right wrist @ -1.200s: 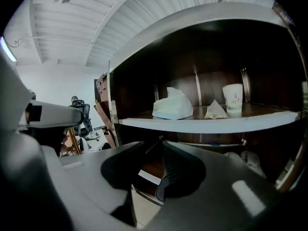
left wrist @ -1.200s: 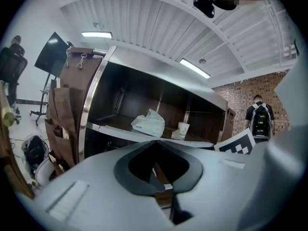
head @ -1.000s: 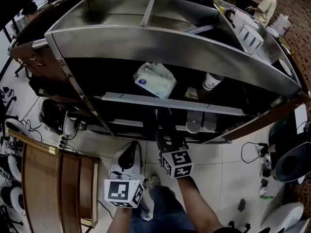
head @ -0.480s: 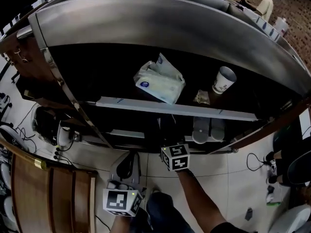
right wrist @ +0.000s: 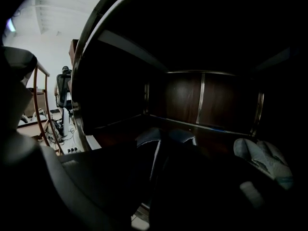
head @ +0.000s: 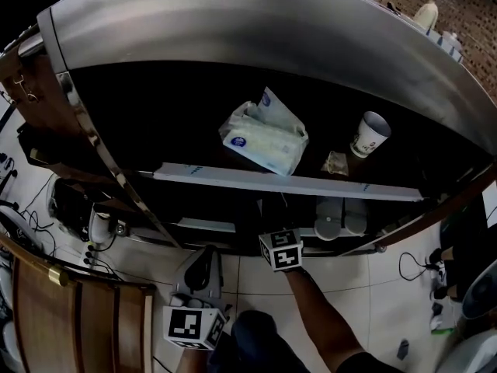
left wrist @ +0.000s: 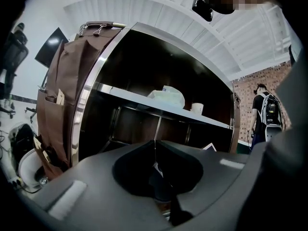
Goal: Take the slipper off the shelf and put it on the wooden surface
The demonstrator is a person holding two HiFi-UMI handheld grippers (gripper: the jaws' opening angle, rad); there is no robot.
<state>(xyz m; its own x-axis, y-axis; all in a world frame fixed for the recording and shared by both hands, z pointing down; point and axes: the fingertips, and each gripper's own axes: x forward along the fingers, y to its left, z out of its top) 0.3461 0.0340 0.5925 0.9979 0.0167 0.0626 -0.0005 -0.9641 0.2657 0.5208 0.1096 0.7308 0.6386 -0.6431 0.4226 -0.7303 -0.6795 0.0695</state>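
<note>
Pale floor tiles (head: 373, 286) run beneath a curved steel shelf unit (head: 233, 37). On its middle shelf lie a tissue pack (head: 264, 134) and, at 3 o'clock of it, a paper cup (head: 371, 134). The grey slippers (head: 342, 217) sit on the lower shelf, near the right gripper (head: 272, 212) at its 3 o'clock, apart from it. Its jaws have just been opening and stand parted with nothing between them. The left gripper (head: 208, 256), at its 7 o'clock, has its jaws together and empty. The wooden surface (head: 78, 325) lies at 8 o'clock in the head view.
</note>
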